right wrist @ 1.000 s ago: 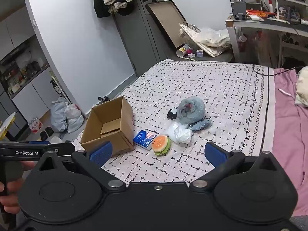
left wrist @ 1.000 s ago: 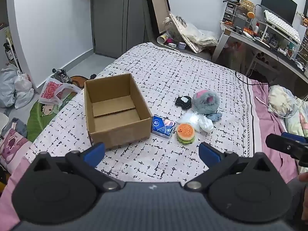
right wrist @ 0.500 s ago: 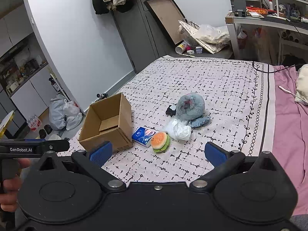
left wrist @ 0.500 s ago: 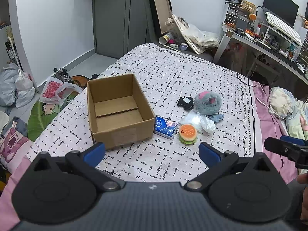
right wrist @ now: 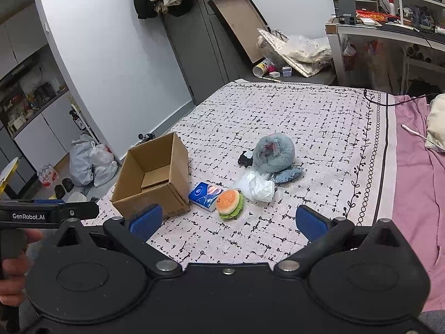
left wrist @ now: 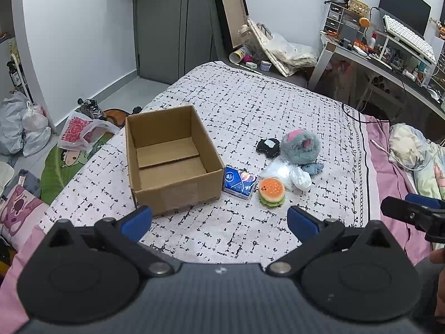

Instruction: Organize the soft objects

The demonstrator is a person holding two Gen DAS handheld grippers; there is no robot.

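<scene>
An open, empty cardboard box [left wrist: 169,156] [right wrist: 155,178] sits on the bed. To its right lie a blue tissue pack [left wrist: 239,182] [right wrist: 204,192], a burger plush [left wrist: 272,191] [right wrist: 229,203], a white plastic bag [left wrist: 294,175] [right wrist: 257,185], a grey furry plush [left wrist: 299,147] [right wrist: 274,150] and a small black plush [left wrist: 267,147] [right wrist: 246,158]. My left gripper [left wrist: 219,220] is open and empty, held over the near bed edge in front of the box. My right gripper [right wrist: 228,221] is open and empty, just short of the burger plush.
The bed has a white black-patterned cover [left wrist: 250,105] and a pink sheet [right wrist: 417,194] at the right. Bags [left wrist: 25,128] and shoes lie on the floor to the left. A cluttered desk [left wrist: 389,55] stands at the far right. A grey door [right wrist: 200,33] is behind.
Both grippers have moved slightly forward and nearer to the box and plush pile. Both stay open. Nothing on the bed has moved.
</scene>
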